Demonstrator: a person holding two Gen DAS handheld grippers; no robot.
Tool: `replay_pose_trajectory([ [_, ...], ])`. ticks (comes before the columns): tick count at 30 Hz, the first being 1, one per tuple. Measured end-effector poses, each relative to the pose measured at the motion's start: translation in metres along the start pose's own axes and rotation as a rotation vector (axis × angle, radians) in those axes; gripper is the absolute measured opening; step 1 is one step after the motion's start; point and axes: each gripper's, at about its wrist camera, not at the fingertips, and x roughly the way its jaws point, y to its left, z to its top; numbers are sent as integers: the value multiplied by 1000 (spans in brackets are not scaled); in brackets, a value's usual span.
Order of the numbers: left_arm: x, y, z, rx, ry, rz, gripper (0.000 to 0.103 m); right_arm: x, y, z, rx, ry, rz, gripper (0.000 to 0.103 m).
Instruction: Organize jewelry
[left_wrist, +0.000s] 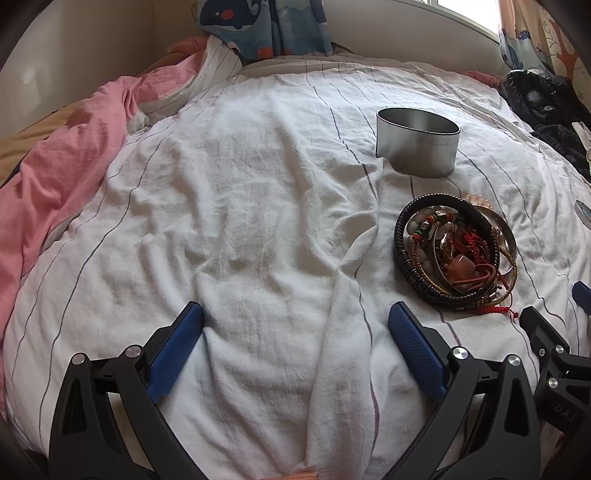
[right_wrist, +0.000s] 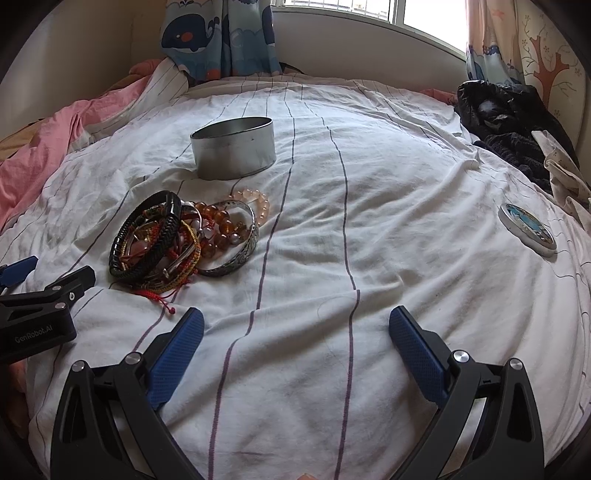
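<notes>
**Tangled bracelets waiting beside an open tin**

A bed (right_wrist: 369, 221) covered by a white striped sheet is seen carrying everything. The round metal tin (right_wrist: 234, 147), open-topped and upright, is taken as the landmark. Just in front of the tin, slightly apart from it, the heap of bracelets (right_wrist: 177, 240) is piled: braided black cords, a stiff silver bangle (right_wrist: 236, 258), amber beads and red string. Well to the right of the tin a small lid (right_wrist: 526, 234) is lying flat.

The heap is judged light but snag-prone; the bangle is rigid and probably slick, so its rim would be pinched, while the soft cords could be gripped anywhere.

The left hand-held gripper (left_wrist: 295, 339) and the right hand-held gripper (right_wrist: 295, 339) are both held spread wide, with nothing between the jaws, nearer the cameras than the tin.
</notes>
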Motion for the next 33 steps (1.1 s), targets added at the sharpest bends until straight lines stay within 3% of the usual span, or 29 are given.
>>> replay_pose_trajectory([
  [33,2,6,1,-2,7,-1,97,7,-1,5,20,56,5,96],
])
